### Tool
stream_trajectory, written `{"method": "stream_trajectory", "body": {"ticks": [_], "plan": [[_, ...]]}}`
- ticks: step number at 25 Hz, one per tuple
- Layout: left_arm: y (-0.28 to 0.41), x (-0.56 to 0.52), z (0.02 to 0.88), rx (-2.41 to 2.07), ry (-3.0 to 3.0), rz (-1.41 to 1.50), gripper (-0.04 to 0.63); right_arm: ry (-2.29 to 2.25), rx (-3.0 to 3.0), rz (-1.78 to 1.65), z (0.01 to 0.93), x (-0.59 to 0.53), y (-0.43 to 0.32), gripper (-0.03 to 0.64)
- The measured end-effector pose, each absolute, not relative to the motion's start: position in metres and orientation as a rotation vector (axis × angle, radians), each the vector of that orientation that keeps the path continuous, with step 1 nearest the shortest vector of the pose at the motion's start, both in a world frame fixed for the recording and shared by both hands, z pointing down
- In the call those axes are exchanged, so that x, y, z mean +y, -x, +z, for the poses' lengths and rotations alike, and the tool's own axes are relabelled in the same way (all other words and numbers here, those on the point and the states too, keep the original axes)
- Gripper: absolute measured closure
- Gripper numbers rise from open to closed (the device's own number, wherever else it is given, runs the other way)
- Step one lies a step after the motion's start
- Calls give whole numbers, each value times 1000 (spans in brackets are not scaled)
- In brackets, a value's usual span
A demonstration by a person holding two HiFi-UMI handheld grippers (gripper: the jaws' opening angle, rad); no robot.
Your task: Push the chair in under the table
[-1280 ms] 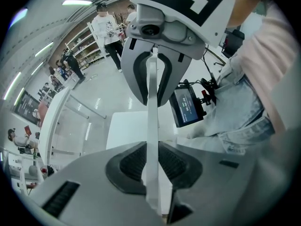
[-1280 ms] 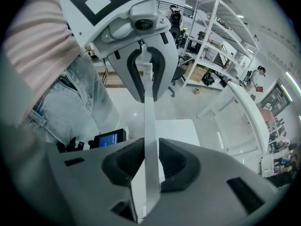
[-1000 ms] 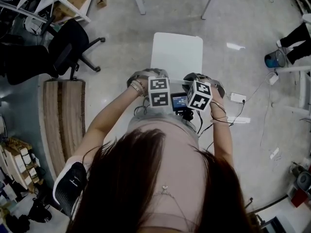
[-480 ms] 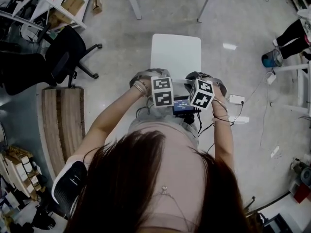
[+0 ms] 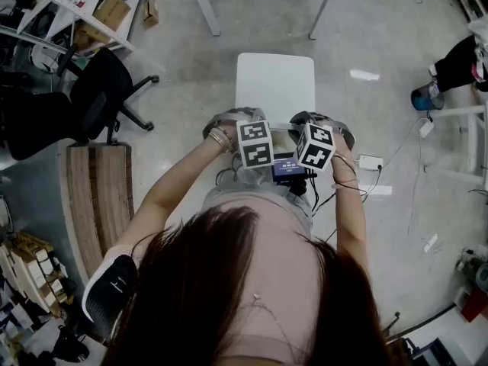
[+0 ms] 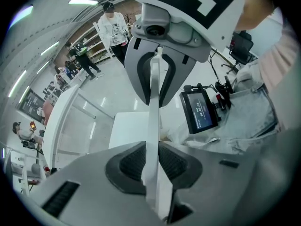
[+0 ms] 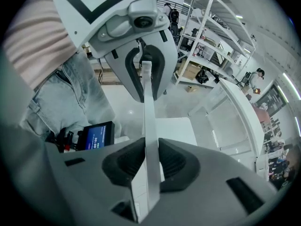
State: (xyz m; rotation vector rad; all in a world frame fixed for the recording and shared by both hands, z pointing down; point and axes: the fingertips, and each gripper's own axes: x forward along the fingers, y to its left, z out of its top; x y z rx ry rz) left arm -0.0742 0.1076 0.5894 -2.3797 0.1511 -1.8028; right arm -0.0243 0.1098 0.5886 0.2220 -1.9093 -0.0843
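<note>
- Grip check?
- My left hand-held gripper (image 6: 151,160) and right hand-held gripper (image 7: 150,160) are each partly closed, clamped on the chair's (image 5: 276,82) thin back edge. The seat is just short of the bench (image 5: 204,8) legs. I should push evenly and straight.
- Any writing?
- The screen (image 6: 200,111) digits are unreadable.

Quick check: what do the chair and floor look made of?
Chair: probably moulded plastic, smooth matte white, thin uniform backrest edge. Floor: likely polished concrete, mottled grey with glossy light reflections.
</note>
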Motion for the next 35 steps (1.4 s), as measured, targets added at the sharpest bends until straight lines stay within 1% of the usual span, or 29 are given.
{"method": "stream_trajectory", "body": {"ticks": [35], "plan": [[22,-36,591,339,2399,-1913,502,-113,-1994,-129,588,-35,-27,522]]}}
